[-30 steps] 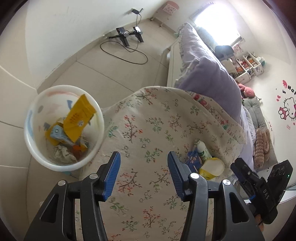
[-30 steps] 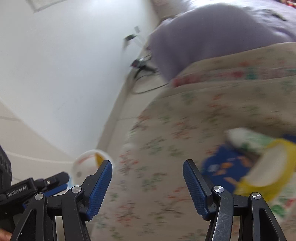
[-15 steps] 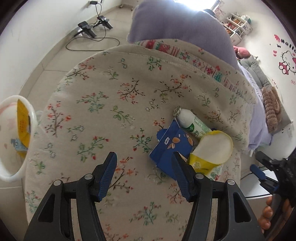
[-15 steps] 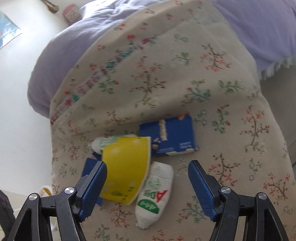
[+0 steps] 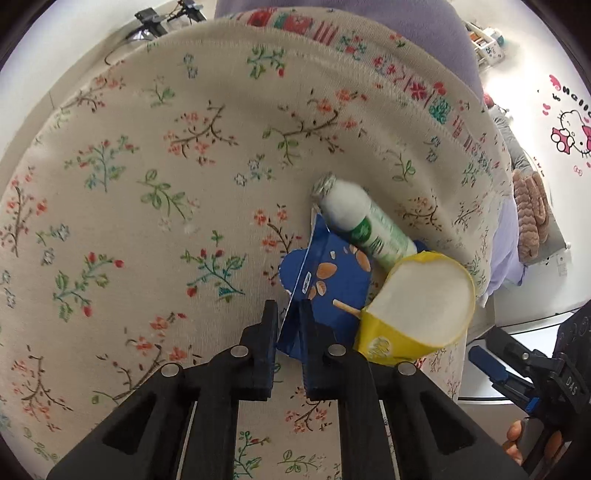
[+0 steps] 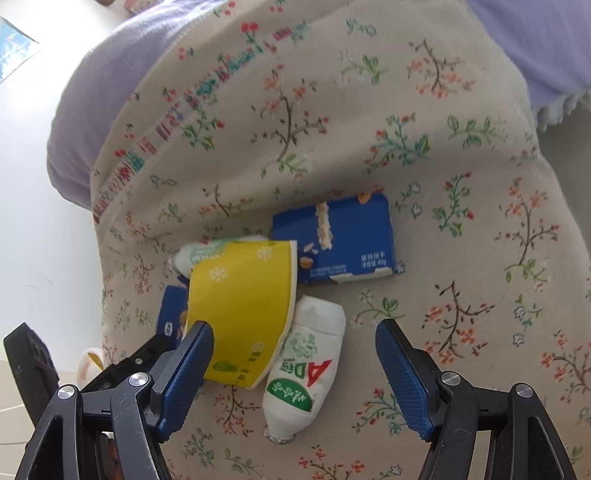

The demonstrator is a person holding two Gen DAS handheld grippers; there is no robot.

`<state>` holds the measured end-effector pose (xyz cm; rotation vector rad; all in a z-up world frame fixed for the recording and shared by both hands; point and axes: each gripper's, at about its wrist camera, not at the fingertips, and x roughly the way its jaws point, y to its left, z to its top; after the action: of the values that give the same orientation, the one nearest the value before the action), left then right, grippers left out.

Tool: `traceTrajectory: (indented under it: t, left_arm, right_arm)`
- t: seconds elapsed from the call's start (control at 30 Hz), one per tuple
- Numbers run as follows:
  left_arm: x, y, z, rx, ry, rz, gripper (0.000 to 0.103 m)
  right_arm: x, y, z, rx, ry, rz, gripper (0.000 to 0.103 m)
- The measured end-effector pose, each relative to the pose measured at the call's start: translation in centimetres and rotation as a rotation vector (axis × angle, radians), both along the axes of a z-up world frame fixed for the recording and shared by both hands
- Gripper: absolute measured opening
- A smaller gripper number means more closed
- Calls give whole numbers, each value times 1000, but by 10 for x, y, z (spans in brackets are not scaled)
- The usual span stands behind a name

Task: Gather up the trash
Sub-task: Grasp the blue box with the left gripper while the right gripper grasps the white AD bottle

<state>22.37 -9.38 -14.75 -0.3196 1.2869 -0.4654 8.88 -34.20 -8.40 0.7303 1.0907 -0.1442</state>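
Note:
A pile of trash lies on a floral blanket (image 5: 147, 184). My left gripper (image 5: 287, 321) is shut on the edge of a blue snack wrapper (image 5: 325, 280). Beside it lie a white and green bottle (image 5: 365, 225) and a yellow paper cup (image 5: 417, 314) on its side. In the right wrist view my right gripper (image 6: 295, 365) is open, just above the yellow cup (image 6: 240, 306) and a second white AD bottle (image 6: 306, 373). A blue biscuit box (image 6: 343, 240) lies behind them. The blue wrapper (image 6: 171, 310) peeks out left of the cup.
A purple duvet (image 6: 85, 122) lies behind the blanket. The white trash bin's rim (image 6: 88, 363) shows small at lower left of the right wrist view. A cable and stand (image 5: 155, 22) lie on the tiled floor beyond the bed.
My left gripper moved forward from near the bin to the pile and shut on the blue wrapper. My right gripper moved closer to the cup and bottle, still open.

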Motion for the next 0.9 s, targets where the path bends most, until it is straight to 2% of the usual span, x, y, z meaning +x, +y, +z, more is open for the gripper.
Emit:
traceTrajectory:
  t: [0.1,0.23,0.33,0.5,0.63,0.77,0.87,0.9]
  left_arm:
    - [-3,3,8,-53,-9,18,3]
    - [-10,15,31,-77,-62,54,3]
    - [-14,27,43,-125,-67,77,3]
    - [-21,47,60,-102,-116,110,3]
    - [-24,76,71,-150,-114,151,3]
    - [-28,98,79,-141,-135,180,3]
    - [-28,105,80,-154,-133,193,3]
    - [-28,106,80,-153,-137,197,3]
  right_arm:
    - [3,1,-13,19,41,11,77]
    - [5,-3,-29,79,75,-11,77]
    - [7,0,-33,85,90,-9,77]
    - [11,9,-47,97,128,0,76]
    - [19,18,-61,99,165,18,66]
    - [30,31,-69,81,188,35,61]
    - [39,44,-66,16,190,46,47]
    - [41,50,-64,-25,192,62,35]
